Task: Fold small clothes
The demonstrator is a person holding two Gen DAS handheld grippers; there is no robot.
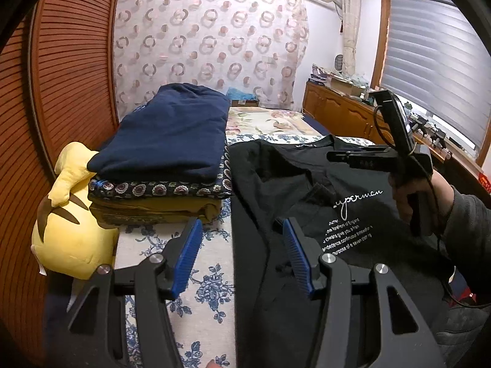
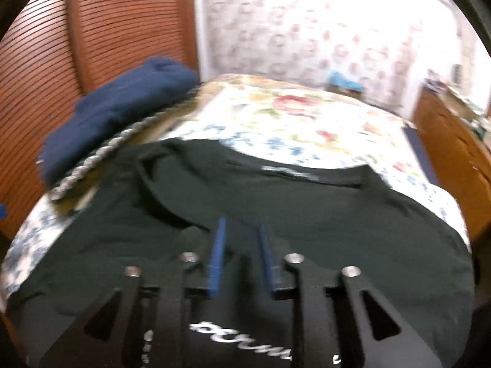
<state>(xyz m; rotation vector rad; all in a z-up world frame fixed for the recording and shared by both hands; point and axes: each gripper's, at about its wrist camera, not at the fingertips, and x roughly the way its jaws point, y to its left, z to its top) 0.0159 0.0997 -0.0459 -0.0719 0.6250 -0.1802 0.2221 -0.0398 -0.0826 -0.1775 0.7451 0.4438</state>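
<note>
Black T-shirt [image 1: 307, 190] flat on bed [image 1: 208, 276], folded stack [image 1: 162, 165] left of it, left gripper [image 1: 242, 245] fingers wide apart, empty, right gripper [image 2: 241, 245] fingers narrowly parted, w/ nothing held.

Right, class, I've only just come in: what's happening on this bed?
A person with a gripper in each hand is folding a black T-shirt spread on the bed. One sleeve is already folded in. The left gripper hangs open over its edge; the right gripper is nearly closed, gripping nothing. Folded clothes are stacked beside a yellow plush.
</note>
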